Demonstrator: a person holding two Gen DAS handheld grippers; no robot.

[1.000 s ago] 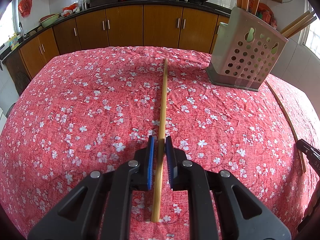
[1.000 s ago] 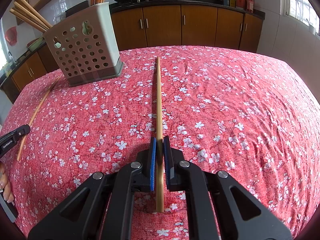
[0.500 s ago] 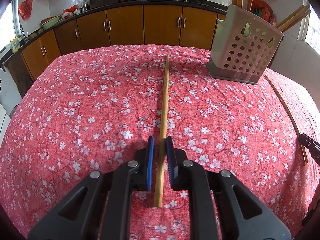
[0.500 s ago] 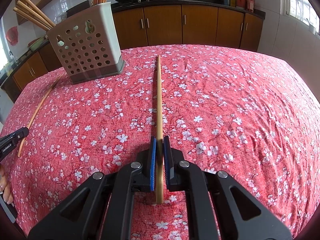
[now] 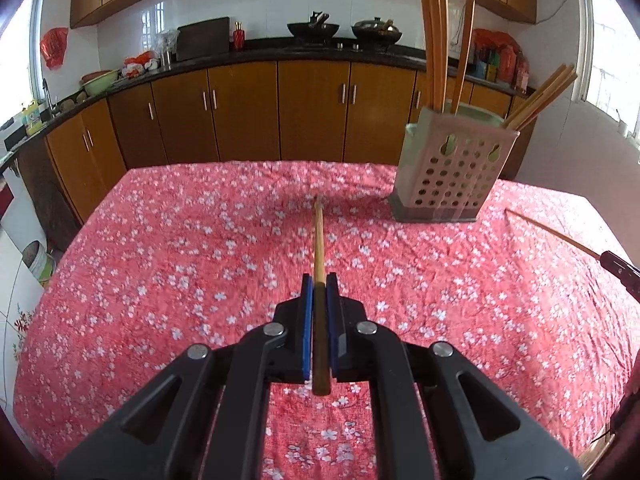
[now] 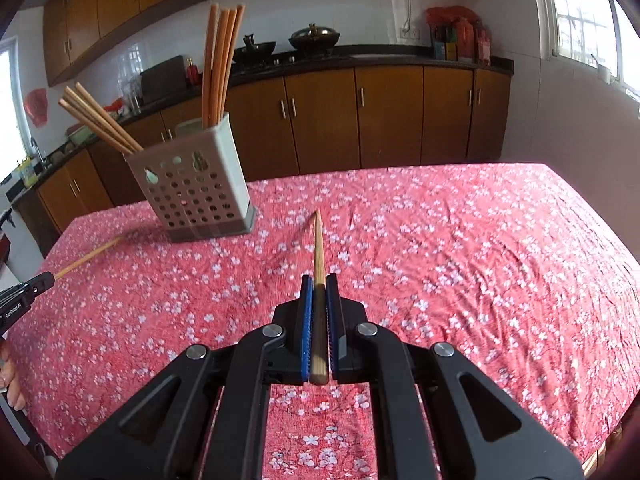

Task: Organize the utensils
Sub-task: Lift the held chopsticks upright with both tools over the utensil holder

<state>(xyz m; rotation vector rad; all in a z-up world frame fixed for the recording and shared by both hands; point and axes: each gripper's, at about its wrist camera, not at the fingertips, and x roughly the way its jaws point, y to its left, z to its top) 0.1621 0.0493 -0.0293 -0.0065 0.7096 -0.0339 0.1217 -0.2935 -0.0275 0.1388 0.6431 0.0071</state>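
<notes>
My left gripper (image 5: 319,285) is shut on a bamboo chopstick (image 5: 319,240), held above the red floral tablecloth (image 5: 180,264) and pointing away. My right gripper (image 6: 319,285) is shut on another chopstick (image 6: 318,246), also lifted off the cloth. The perforated beige utensil holder (image 5: 452,176) stands at the far right in the left wrist view and at the far left in the right wrist view (image 6: 192,196), with several chopsticks upright and leaning in it. The other gripper's tip shows at the edge of each view, with its chopstick (image 5: 548,232) (image 6: 86,258).
Brown kitchen cabinets (image 5: 280,112) and a dark counter with woks (image 5: 314,30) run behind the table. The table's far edge lies just beyond the holder. A white appliance (image 5: 16,248) stands left of the table.
Both grippers have lifted and tilted up, raising their chopsticks off the cloth. The holder now looks farther off and the kitchen wall has come into view.
</notes>
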